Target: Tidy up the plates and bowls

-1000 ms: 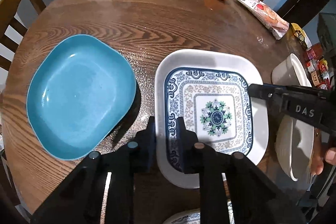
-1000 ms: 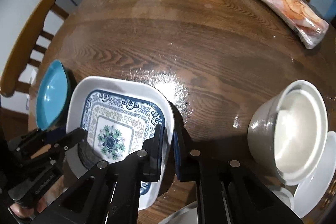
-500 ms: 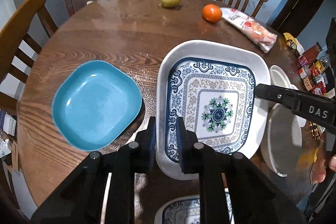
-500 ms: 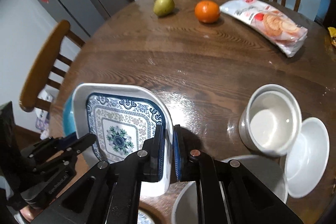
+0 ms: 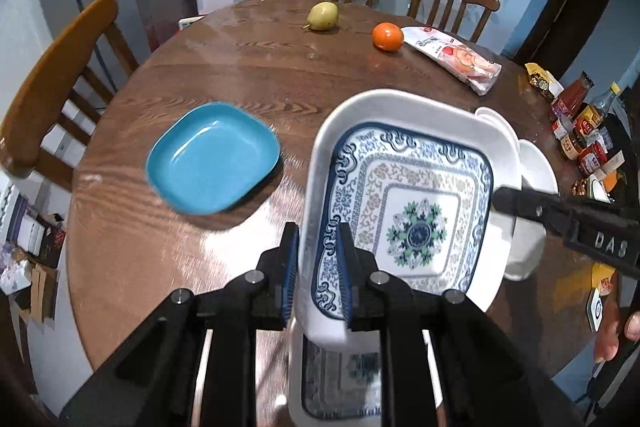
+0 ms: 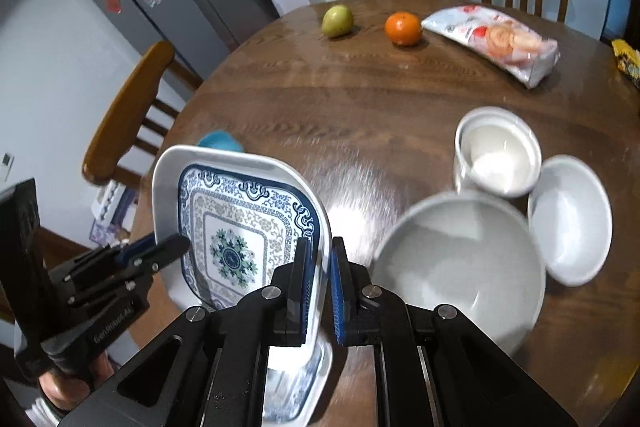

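**Patterned plate lifted clear of the tabletop, carried by both grippers**

Over the last second the patterned plate [image 5: 416,203] rose well off the tabletop [image 5: 248,75], and both wrist views took in far more of the room than they had a second earlier. A second plate of the same pattern [image 5: 340,379], barely seen before, lay directly beneath the lifted one. Judging from that, the plate was being brought over its twin for stacking, though it had not yet been set down.

The left gripper [image 5: 318,271] had its jaws clamped on the lifted plate's left rim, one pad under and one over. The right gripper [image 6: 320,287] pinched the opposite rim, jaws almost together. The blue plate [image 5: 214,157] sat left of the lifted plate; the white bowls [image 6: 460,259] sat to its right.
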Motion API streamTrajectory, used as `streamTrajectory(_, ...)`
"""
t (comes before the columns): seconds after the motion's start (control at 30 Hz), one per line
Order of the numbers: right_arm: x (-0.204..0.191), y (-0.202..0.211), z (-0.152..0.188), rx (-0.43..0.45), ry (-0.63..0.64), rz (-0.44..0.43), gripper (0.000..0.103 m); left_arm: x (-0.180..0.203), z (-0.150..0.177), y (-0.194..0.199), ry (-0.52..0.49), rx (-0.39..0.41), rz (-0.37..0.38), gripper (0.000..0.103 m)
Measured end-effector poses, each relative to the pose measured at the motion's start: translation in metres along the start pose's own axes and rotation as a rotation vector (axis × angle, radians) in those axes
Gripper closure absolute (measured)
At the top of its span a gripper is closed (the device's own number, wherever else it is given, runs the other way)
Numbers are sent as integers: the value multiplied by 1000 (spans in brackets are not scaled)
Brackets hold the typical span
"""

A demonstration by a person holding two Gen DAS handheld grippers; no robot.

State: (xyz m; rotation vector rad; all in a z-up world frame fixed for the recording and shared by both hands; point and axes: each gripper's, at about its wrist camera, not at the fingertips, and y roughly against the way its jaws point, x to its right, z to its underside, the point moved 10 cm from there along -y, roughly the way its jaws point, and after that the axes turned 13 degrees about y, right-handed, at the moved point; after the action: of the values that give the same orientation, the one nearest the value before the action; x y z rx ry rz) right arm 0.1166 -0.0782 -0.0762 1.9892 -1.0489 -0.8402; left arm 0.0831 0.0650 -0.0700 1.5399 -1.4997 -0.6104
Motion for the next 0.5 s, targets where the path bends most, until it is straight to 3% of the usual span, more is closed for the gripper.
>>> streamTrajectory(0.17, -14, -1, 34, -37, -9, -51, 92, -9, 27, 10, 5, -12, -42, 88)
streamTrajectory(0.5, -28, -19, 90, -138, -13, -114, 92, -26, 87, 2, 42, -109, -96, 88)
